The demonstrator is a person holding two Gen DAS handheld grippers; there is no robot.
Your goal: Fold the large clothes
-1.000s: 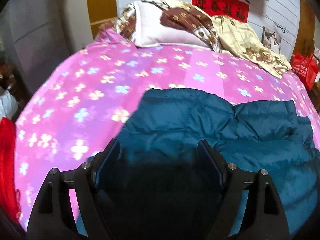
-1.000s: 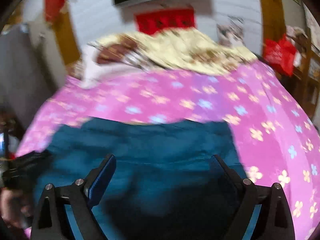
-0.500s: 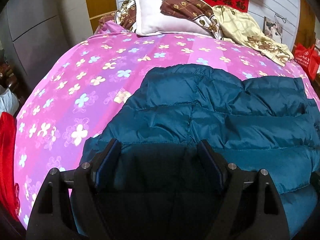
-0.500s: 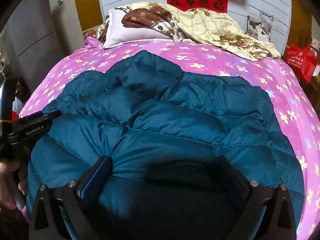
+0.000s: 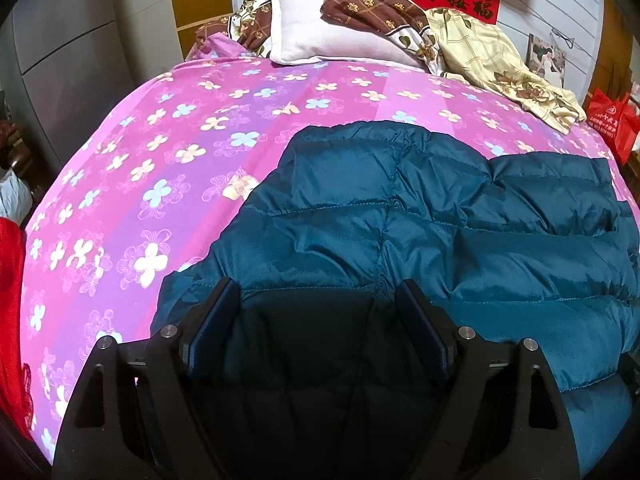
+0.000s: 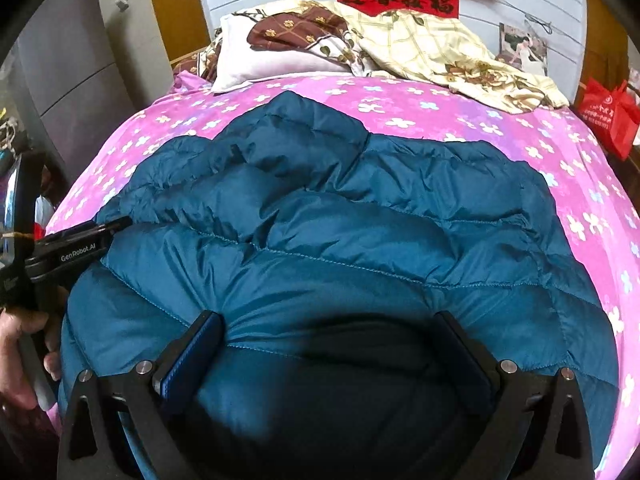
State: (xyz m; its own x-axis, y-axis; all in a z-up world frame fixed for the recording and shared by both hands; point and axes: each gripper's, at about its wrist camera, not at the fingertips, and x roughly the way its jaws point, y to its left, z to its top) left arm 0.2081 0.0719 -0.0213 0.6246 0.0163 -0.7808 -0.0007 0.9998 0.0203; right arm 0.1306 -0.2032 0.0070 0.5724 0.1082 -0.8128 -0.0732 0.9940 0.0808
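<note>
A teal quilted down jacket [image 5: 400,220] lies spread on the pink flowered bed sheet [image 5: 160,160], puffy and creased. My left gripper [image 5: 316,286] hangs open over the jacket's near left part, fabric below and between its fingers. In the right wrist view the jacket [image 6: 340,232] fills the middle. My right gripper [image 6: 327,316] stands wide open at its near hem, which puckers beside the left finger. The left gripper [image 6: 116,224], held by a hand [image 6: 20,360], shows from the side at the jacket's left edge.
At the head of the bed lie a white pillow [image 5: 312,36] and a crumpled cream quilt [image 5: 500,64]. A red bag [image 5: 612,120] stands off the bed's far right corner. A grey cabinet [image 5: 60,60] and a red cloth [image 5: 10,280] are on the left.
The jacket has come down and spread flat, its far edge now further up the bed. My right gripper has sunk toward the hem and its jaws have widened. The left gripper has barely moved.
</note>
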